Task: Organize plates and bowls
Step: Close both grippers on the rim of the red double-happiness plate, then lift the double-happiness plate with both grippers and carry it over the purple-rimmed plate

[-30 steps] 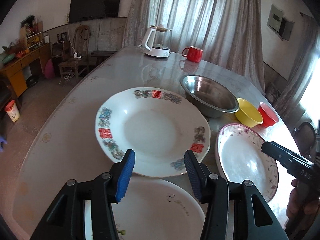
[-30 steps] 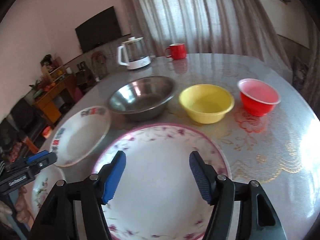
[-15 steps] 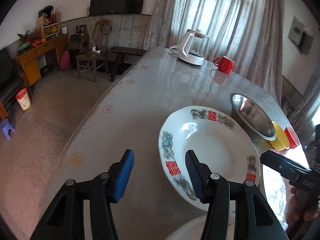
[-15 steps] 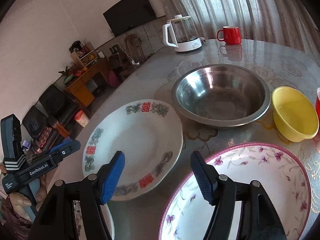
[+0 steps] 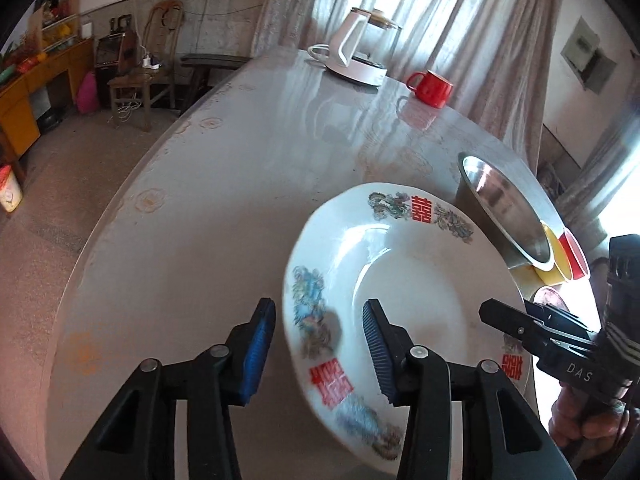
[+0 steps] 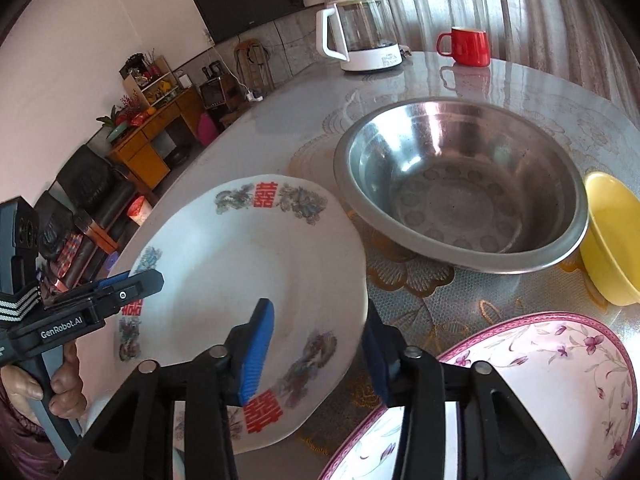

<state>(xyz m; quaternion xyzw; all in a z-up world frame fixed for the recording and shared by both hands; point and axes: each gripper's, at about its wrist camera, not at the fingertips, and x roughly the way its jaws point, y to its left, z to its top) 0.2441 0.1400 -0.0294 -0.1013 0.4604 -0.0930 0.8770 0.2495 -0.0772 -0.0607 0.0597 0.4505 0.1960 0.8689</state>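
A white plate with red characters and dragon prints (image 5: 420,292) (image 6: 224,264) lies on the round table (image 5: 220,200). My left gripper (image 5: 318,346) straddles its left rim, its jaws closing, with a gap still showing at the outer pad (image 5: 260,344). My right gripper (image 6: 320,328) straddles the opposite rim and is also closing: one pad (image 6: 260,344) is over the plate and the other finger is partly hidden behind the rim. Each gripper shows in the other's view, the left gripper (image 6: 148,280) and the right gripper (image 5: 492,312). A pink-flowered plate (image 6: 540,380) lies to the right.
A steel bowl (image 6: 460,196), a yellow bowl (image 6: 612,240) and a red bowl (image 5: 574,256) sit beyond the plates. A kettle (image 5: 360,52) and a red mug (image 5: 430,88) stand at the far side. Another white plate (image 6: 188,424) peeks out beneath. The table's edge curves along the left.
Both grippers left their earlier plates and came down onto the red-character plate, the left at its left rim and the right at its right rim. Both pairs of jaws have narrowed.
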